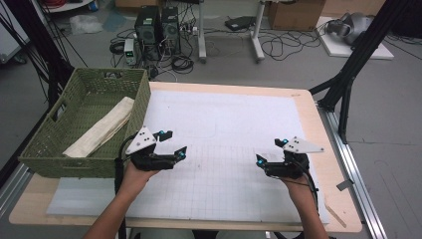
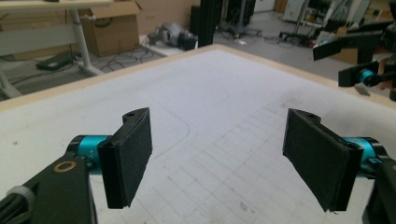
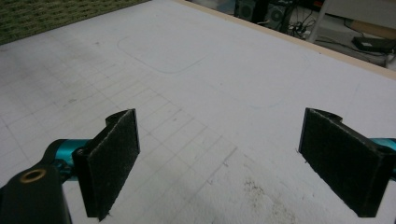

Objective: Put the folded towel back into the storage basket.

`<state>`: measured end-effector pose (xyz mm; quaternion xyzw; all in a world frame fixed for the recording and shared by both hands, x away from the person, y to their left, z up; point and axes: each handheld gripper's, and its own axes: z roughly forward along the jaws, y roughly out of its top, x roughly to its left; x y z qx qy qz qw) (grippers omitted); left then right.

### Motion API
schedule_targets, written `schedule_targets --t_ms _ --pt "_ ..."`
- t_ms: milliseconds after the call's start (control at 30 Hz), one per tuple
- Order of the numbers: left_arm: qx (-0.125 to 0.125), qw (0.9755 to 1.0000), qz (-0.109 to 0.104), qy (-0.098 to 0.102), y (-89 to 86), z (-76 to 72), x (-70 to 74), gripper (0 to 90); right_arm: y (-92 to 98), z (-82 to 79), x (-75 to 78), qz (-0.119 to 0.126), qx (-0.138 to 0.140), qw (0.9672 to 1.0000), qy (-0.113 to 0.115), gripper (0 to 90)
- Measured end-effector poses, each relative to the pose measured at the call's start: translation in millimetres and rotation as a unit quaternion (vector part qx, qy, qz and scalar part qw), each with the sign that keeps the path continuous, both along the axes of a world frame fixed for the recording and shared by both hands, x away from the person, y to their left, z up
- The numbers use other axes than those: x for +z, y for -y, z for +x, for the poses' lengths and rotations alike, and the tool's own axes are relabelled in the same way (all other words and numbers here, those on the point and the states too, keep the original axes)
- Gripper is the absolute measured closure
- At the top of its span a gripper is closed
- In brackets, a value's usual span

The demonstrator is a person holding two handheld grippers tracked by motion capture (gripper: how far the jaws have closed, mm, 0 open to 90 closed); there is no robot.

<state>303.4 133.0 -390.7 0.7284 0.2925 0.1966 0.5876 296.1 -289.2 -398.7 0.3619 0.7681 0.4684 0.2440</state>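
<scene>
White gridded mat covers the wooden table, cables beyond

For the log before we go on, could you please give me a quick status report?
Left hand-held gripper open, empty. Right hand-held gripper open, empty. Folded cloth in green basket. Mat between them bare.

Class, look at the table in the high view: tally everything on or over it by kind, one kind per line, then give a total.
Green basket: 1
Folded cloth in the basket: 1
White grid mat: 1
Grippers, both open: 2, left gripper and right gripper
Total: 5
</scene>
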Motion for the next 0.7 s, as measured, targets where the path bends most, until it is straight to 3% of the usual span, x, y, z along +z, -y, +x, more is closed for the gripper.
schedule_targets --t_ms 200,300,700 --pt "0.001 0.9999 0.006 -0.008 -0.1 -2.7 -9.5 24.5 6.2 -4.9 -4.7 0.004 -0.012 0.9999 0.000 11.7" --pt "0.004 1.0000 0.005 -0.001 -1.4 -5.0 -11.8 24.7 7.4 -7.0 -7.3 0.001 -0.018 0.9998 -0.001 11.6" --pt "0.005 0.9999 0.009 -0.005 -1.0 -9.1 -16.0 24.7 5.8 -8.8 -6.5 -0.004 -0.016 0.9999 0.001 11.6"
